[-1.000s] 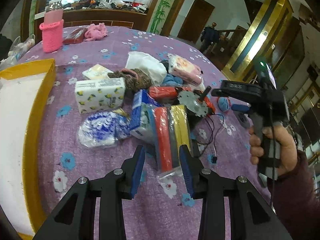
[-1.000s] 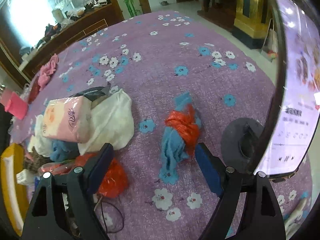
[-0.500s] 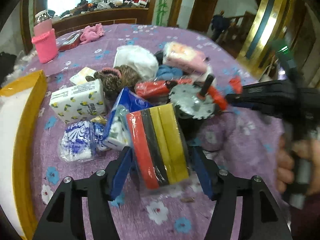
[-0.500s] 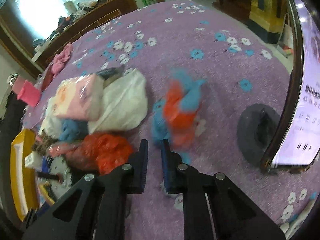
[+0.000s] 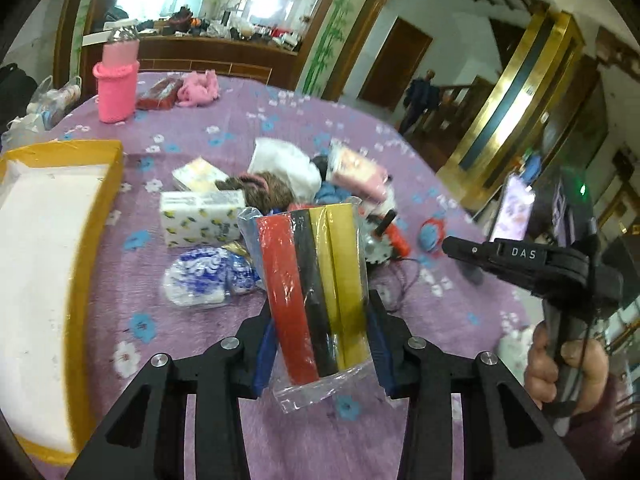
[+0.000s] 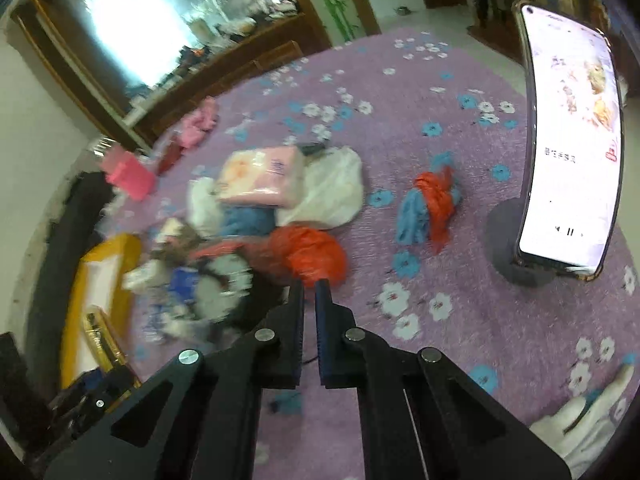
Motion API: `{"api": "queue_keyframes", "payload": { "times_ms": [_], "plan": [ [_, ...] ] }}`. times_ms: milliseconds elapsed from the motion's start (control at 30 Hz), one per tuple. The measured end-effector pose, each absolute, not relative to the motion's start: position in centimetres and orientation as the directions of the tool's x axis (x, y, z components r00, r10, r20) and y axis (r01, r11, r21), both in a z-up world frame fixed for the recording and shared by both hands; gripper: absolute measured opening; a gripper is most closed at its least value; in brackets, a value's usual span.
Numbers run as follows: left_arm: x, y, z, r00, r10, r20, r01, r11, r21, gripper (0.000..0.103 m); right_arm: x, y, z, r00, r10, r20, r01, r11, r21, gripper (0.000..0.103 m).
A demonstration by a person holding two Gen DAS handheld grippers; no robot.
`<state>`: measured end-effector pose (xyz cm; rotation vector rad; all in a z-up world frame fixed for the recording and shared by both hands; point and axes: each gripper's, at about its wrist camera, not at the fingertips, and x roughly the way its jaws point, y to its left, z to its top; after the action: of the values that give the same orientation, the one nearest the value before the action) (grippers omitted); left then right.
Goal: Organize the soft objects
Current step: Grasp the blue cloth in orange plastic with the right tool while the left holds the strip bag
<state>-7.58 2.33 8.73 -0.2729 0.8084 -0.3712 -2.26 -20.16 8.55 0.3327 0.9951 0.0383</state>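
A clear-wrapped pack of red, black and yellow sponges (image 5: 316, 272) stands tilted between the pads of my left gripper (image 5: 320, 320), lifted off the purple flowered cloth; the jaws are closing on it. Behind it lies the pile of soft goods: a lemon-print tissue pack (image 5: 200, 220), a blue-and-white pack (image 5: 208, 276), a pink tissue pack (image 6: 260, 176), a white bag (image 6: 332, 188) and an orange-red bag (image 6: 316, 254). My right gripper (image 6: 310, 286) is shut with nothing in it, its tips just before the orange-red bag. A blue and red cloth bundle (image 6: 430, 204) lies apart to the right.
A yellow-rimmed white tray (image 5: 100, 216) sits at the left of the table. A lit phone on a round stand (image 6: 572, 152) is at the right. A pink cup (image 5: 116, 88) and pink cloth stand far back. A gear-shaped device with wires lies in the pile.
My left gripper opened around the sponge pack, then closed on it and raised it. My right gripper shut empty and swung left from the blue and red bundle, which stays on the cloth.
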Motion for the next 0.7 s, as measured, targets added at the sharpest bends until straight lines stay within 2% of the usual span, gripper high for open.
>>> {"api": "queue_keyframes", "payload": {
  "times_ms": [133, 200, 267, 300, 433, 700],
  "plan": [
    [-9.4, 5.3, 9.8, 0.665, -0.404, -0.629, 0.203, 0.907, -0.369, 0.039, -4.0, -20.7, 10.4, 0.588, 0.254, -0.768, 0.088, 0.924, 0.373, 0.004],
    [-10.4, 6.8, 9.8, 0.675, -0.4, -0.62, 0.192, 0.906, -0.376, 0.039, -4.1, -20.9, 11.2, 0.601, 0.252, -0.759, 0.082, 0.925, 0.372, 0.011],
    [-10.8, 7.3, 9.8, 0.679, -0.399, -0.616, 0.186, 0.905, -0.381, 0.039, -3.6, -21.7, 11.3, 0.613, 0.189, -0.767, 0.145, 0.928, 0.344, 0.044],
    [-11.0, 7.5, 9.7, 0.678, -0.4, -0.616, 0.185, 0.905, -0.384, 0.039, -3.1, -22.0, 11.1, 0.606, 0.159, -0.779, 0.18, 0.927, 0.329, 0.051],
    [-11.2, 7.7, 9.3, 0.671, -0.403, -0.622, 0.184, 0.903, -0.387, 0.039, 0.5, -23.8, 9.3, 0.547, 0.055, -0.835, 0.276, 0.93, 0.242, 0.053],
    [-9.4, 7.8, 8.3, 0.649, -0.412, -0.64, 0.172, 0.899, -0.404, 0.039, 4.7, -23.5, 7.1, 0.494, -0.099, -0.864, 0.337, 0.938, 0.085, 0.052]
  ]
}}
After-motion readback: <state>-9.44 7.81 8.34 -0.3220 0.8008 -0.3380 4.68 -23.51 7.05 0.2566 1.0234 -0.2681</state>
